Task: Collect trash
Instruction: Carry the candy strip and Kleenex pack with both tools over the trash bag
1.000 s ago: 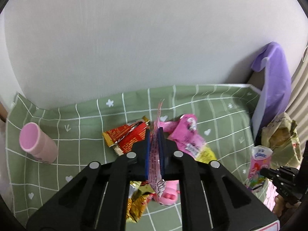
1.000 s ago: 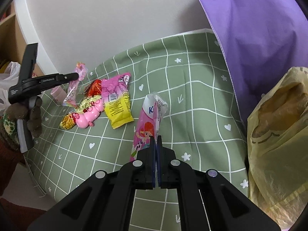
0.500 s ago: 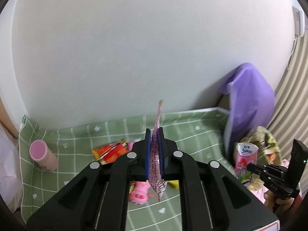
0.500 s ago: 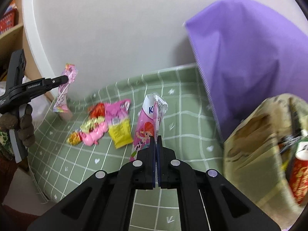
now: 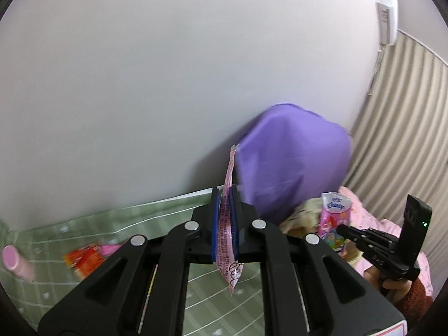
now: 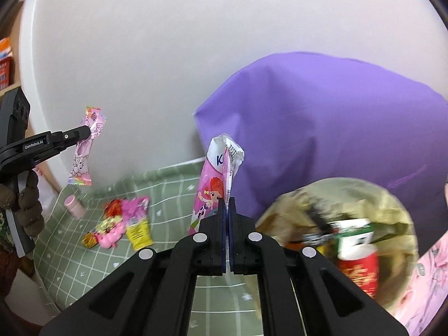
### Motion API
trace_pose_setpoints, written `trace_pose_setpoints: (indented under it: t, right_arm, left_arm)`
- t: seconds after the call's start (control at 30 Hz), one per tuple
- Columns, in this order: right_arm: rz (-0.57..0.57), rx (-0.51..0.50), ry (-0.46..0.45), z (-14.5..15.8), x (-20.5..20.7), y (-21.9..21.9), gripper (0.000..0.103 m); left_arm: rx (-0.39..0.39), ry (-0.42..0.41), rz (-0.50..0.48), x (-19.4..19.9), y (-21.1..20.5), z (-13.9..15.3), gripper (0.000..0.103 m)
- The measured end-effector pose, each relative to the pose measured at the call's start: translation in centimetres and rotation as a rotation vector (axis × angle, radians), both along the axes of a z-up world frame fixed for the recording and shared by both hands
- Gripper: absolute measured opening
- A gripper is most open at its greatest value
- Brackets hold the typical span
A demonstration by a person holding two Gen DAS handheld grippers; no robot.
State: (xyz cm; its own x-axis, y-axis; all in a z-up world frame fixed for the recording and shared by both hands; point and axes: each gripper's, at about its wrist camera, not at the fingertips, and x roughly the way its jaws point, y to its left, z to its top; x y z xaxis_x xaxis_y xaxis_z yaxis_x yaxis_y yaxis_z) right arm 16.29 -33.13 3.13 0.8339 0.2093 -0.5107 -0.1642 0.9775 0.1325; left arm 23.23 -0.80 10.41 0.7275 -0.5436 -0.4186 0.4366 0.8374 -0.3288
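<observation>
My left gripper (image 5: pixel 225 196) is shut on a thin pink candy wrapper (image 5: pixel 227 232) and holds it high above the green checked cloth (image 5: pixel 112 218); it also shows in the right wrist view (image 6: pixel 84 151). My right gripper (image 6: pixel 226 204) is shut on a pink cartoon snack packet (image 6: pixel 215 187), held up beside the open yellow trash bag (image 6: pixel 392 207). The packet also shows in the left wrist view (image 5: pixel 334 218). Several wrappers (image 6: pixel 123 224) lie on the cloth.
A purple cloth (image 6: pixel 336 128) hangs behind the trash bag, which holds a red cup (image 6: pixel 358 266) and other waste. A pink bottle (image 6: pixel 74 205) stands at the cloth's far left. A white wall is behind; a pink blanket (image 5: pixel 364 212) lies right.
Both grippers have risen and swung right with their wrappers. The right gripper now hangs by the open mouth of the trash bag; the table wrappers have dropped lower in view.
</observation>
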Motion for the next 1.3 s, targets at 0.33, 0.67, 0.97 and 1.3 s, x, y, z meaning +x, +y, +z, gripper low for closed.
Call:
trace_pose_setpoints:
  t: [0.33,0.67,0.97,1.3]
  right_arm:
    - [-0.179,-0.015,-0.075,2.6,-4.2,-7.6,0.004]
    - [-0.331,-0.043,-0.103,3.9,-7.8,-15.2,0.004]
    - [-0.396,-0.046,-0.071,3.1,-9.2,-19.2,0.004]
    - [-0.326,-0.012,-0.004,0.6,-7.0,-17.7,0.004]
  left_arm:
    - [-0.019,-0.080,-0.252,-1.2,-11.7,2.8,0.007]
    - [-0.062,-0.047,-0.454,-2.3,-23.0,2.2,0.007]
    - [0.029,0.036,-0.537,-2.4,-31.1,-3.0,0.007]
    - [0.042,0.048,-0.492,-0.9,-30.3,-4.9,0.007]
